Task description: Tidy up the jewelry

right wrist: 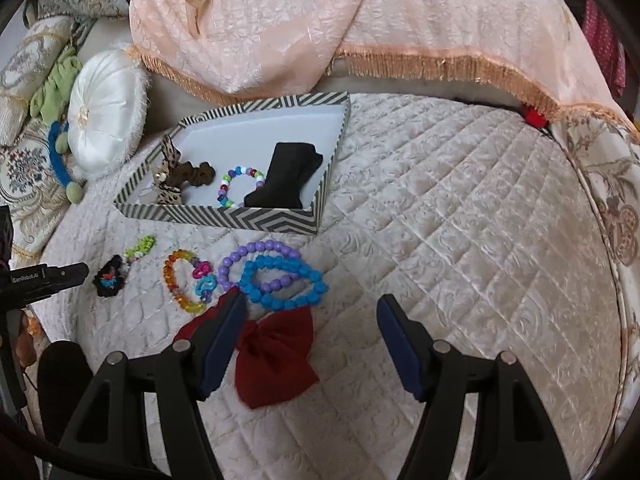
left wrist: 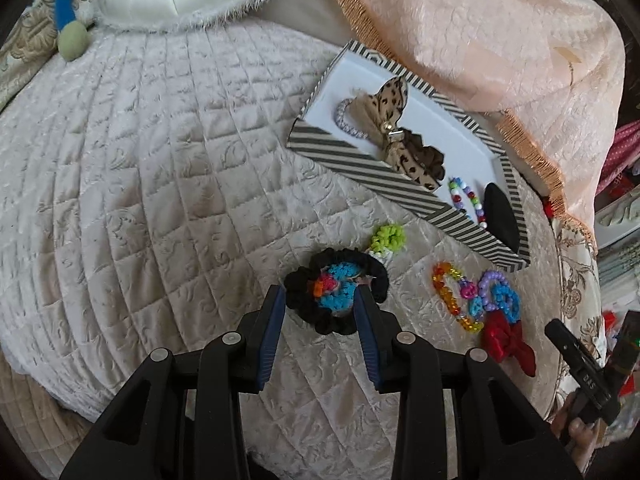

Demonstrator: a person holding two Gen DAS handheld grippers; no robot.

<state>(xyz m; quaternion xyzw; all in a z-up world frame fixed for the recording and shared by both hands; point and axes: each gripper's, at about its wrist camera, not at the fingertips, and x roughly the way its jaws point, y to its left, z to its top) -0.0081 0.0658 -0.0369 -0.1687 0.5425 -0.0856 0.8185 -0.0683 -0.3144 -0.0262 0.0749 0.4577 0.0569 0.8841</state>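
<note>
While most of the loose jewelry lies in a cluster on the quilted cream bed cover (right wrist: 440, 208), a black scrunchie (left wrist: 336, 294) with bright blue, pink and orange yarn pieces in its middle sits between the blue pads of the left tool (left wrist: 322, 300). The pads stand on either side of the scrunchie; whether they press on it cannot be told. Just beyond it lies a lime green yarn tie (left wrist: 387, 239).

To the right of the scrunchie lie an orange and yellow bead bracelet (right wrist: 176, 280), a purple bead bracelet (right wrist: 256, 256) and a blue bead bracelet (right wrist: 286, 282), the last two overlapping. A dark red bow (right wrist: 276, 354) lies just in front of them, partly under the left finger of the right tool (right wrist: 310, 304), whose jaws stand wide apart with nothing gripped.

Behind the cluster sits a striped box (right wrist: 224, 220) with a white floor. It holds a leopard-print bow (left wrist: 394, 120), a brown scrunchie (right wrist: 196, 174), a multicoloured bead bracelet (right wrist: 240, 186) and a black cloth piece (right wrist: 286, 182).

A peach fringed throw (right wrist: 320, 20) is draped behind the box, and a round white satin cushion (right wrist: 106, 110) lies to the left.
</note>
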